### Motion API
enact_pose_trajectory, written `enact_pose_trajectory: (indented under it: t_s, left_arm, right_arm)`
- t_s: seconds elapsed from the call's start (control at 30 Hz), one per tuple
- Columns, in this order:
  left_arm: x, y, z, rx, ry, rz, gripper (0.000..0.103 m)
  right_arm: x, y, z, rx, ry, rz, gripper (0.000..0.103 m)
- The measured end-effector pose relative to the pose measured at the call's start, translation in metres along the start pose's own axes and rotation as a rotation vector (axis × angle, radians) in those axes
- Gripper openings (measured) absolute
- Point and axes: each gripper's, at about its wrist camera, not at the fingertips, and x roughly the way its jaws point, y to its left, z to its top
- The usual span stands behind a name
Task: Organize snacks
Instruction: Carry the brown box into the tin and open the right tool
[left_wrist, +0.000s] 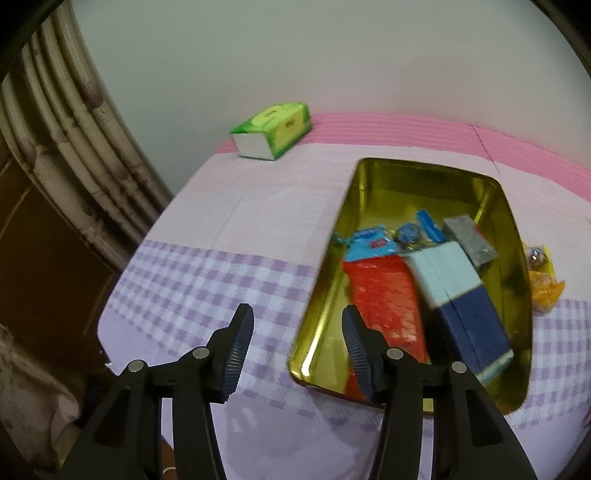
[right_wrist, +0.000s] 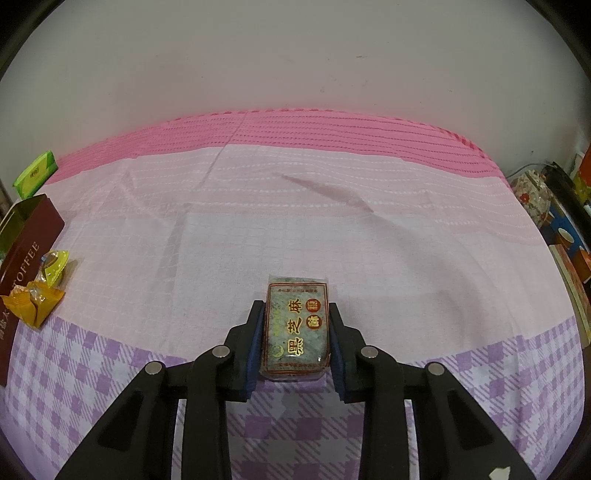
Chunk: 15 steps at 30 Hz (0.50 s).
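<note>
In the left wrist view a gold tin (left_wrist: 369, 192) lies open on the checked cloth. It holds a red packet (left_wrist: 384, 295), a pale-blue and navy box (left_wrist: 458, 295), a grey bar (left_wrist: 469, 240) and small blue wrapped sweets (left_wrist: 369, 240). My left gripper (left_wrist: 297, 325) is open and empty, over the tin's near left rim. In the right wrist view my right gripper (right_wrist: 297, 314) is shut on a grey-green sesame candy packet (right_wrist: 295, 332) with red and gold characters, held just above the cloth. Yellow wrapped sweets (right_wrist: 37, 299) lie beside the tin's maroon outer wall (right_wrist: 29, 243).
A green tissue pack (left_wrist: 273, 129) sits at the table's far left by the wall; it also shows in the right wrist view (right_wrist: 35, 177). Yellow sweets (left_wrist: 543, 280) lie right of the tin. A curtain (left_wrist: 66, 147) hangs left. Clutter (right_wrist: 554, 221) stands beyond the table's right edge.
</note>
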Motion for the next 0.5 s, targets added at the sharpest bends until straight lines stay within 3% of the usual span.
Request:
enact_pose_trajectory:
  t_s: [0.17,0.5]
  left_arm:
    - [0.002,0.017,0.001,-0.078,0.02,-0.043,0.057]
    - [0.001,0.016,0.002,-0.068,0.015,-0.013,0.063]
  right_arm:
    - [0.0,0.003,0.002,-0.005,0.009,-0.018,0.027]
    - [-0.017,0.025,0.012,-0.032,-0.001,0.022,0.027]
